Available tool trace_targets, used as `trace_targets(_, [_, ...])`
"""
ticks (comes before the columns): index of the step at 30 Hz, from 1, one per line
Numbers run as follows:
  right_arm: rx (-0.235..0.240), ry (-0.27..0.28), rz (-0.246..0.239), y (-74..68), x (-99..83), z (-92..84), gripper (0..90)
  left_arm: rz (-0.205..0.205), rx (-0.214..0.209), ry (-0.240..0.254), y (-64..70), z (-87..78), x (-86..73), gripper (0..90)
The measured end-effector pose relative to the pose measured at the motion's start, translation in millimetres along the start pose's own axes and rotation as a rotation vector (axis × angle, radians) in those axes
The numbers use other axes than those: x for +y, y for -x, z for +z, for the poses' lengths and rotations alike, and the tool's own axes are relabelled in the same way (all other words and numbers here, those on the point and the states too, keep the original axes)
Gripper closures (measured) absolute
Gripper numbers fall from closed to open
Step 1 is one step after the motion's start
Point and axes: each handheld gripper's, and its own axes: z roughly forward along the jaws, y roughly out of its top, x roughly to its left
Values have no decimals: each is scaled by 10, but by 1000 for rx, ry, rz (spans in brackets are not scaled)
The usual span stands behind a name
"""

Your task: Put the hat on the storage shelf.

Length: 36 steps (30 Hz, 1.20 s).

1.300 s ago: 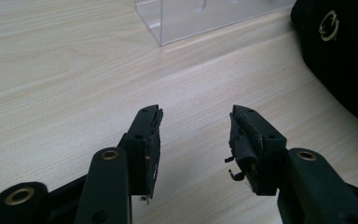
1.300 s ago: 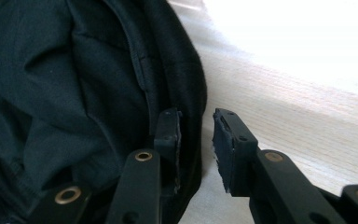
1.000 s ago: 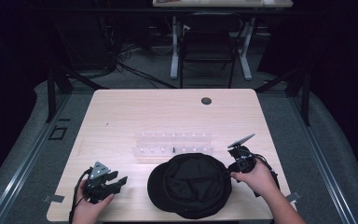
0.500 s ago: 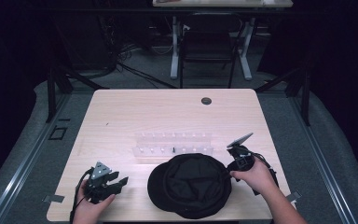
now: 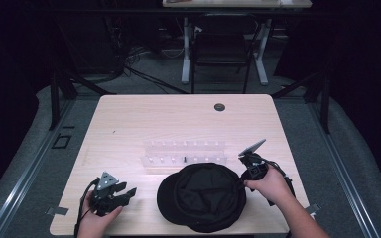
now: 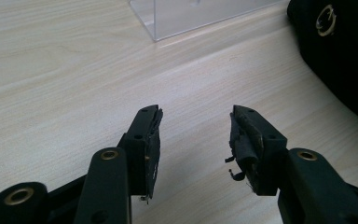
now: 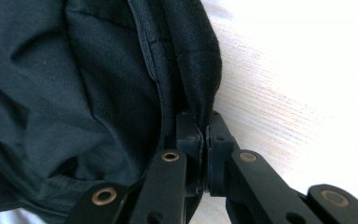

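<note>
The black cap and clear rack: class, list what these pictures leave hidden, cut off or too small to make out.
- Cap: right gripper view, frame edges cut it off.
- Cap's metal emblem: left gripper view, top edge crops it.
- Rack: high view, its small dark item is too tiny to identify.
- Right hand-held gripper: cloth hides its pads.

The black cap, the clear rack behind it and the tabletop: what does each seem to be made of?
Black cap: woven fabric, matte; weave and stitched seams show where the right gripper, whose jaws have just been closing, pinches its edge.
Clear rack: likely acrylic or similar plastic; see-through with glossy edges.
Tabletop: pale wood-grain surface, probably laminate; smooth, with soft sheen.
</note>
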Motion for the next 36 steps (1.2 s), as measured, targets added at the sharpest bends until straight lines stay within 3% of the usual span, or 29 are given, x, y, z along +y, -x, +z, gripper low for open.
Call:
trace_targets(3, [36,-7,9,27,-2,-60,876,-2,-1,0,0,2,0,526])
trace_targets(6, [85,58,72,12,-26,-93,876,0,0,0,1,2,0,526])
trace_targets(10, [146,31,59,36,-9,-244,876,1,1,0,1,2,1,526])
trace_targets(17, [275,75,117,45,-18,-376,877,-6,-2,-2,-2,4,-1,526])
trace_targets(21, [321,83,144,38,-25,-422,877,-6,-3,-2,-5,3,-1,526])
trace_targets(23, [340,66,131,51,-23,-451,877,-9,-3,0,-3,4,-2,526])
trace_targets(26, [339,64,126,36,-25,-474,877,-7,-1,-1,-5,7,-2,526])
trace_targets(28, [332,83,147,-8,-28,-490,877,-6,0,-3,-3,8,-2,526])
trace_targets(31, [330,62,120,-47,-17,-567,878,-6,0,-3,-2,6,-2,526])
trace_targets(36, [308,66,115,-140,-5,-658,877,-11,-1,-1,-5,5,-4,527])
